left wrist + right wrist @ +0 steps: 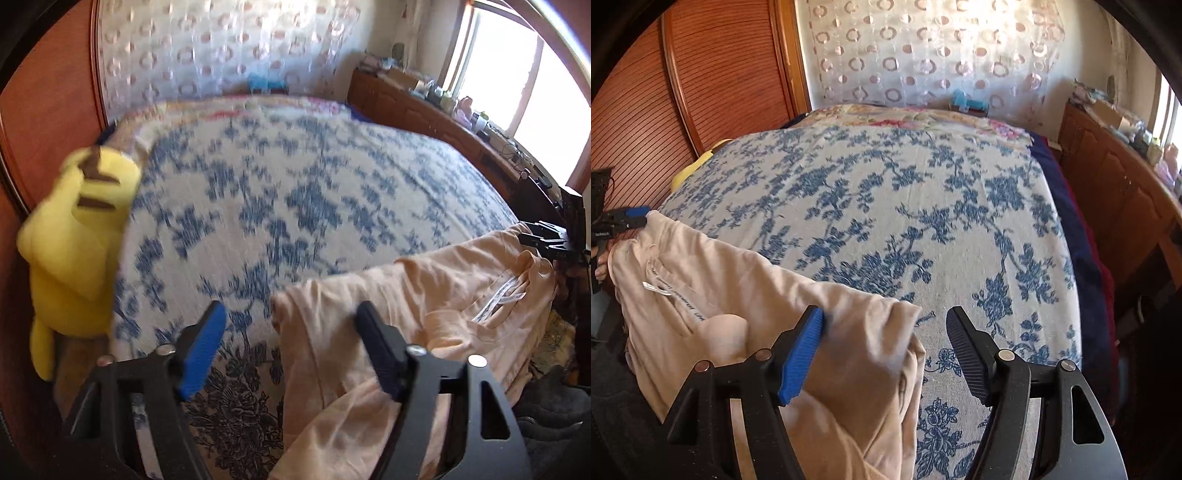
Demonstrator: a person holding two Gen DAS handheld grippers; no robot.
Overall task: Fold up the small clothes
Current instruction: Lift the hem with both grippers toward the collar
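A small peach garment (424,295) with a printed white strip lies along the near edge of the bed and hangs over it. In the left wrist view my left gripper (291,308) is open, and the garment's left corner lies between its blue and black fingers without being pinched. My right gripper (546,240) shows at the garment's far end. In the right wrist view the right gripper (885,314) is open over the right corner of the garment (746,295). The cloth lies against the blue pad (801,354) only. The left gripper (626,218) shows at the far left corner.
A blue floral bedspread (295,184) covers the bed. A yellow plush toy (81,229) leans at the bed's left side against a wooden wardrobe (713,74). A wooden cabinet (1115,177) with clutter runs along the right under a window. A patterned curtain hangs behind.
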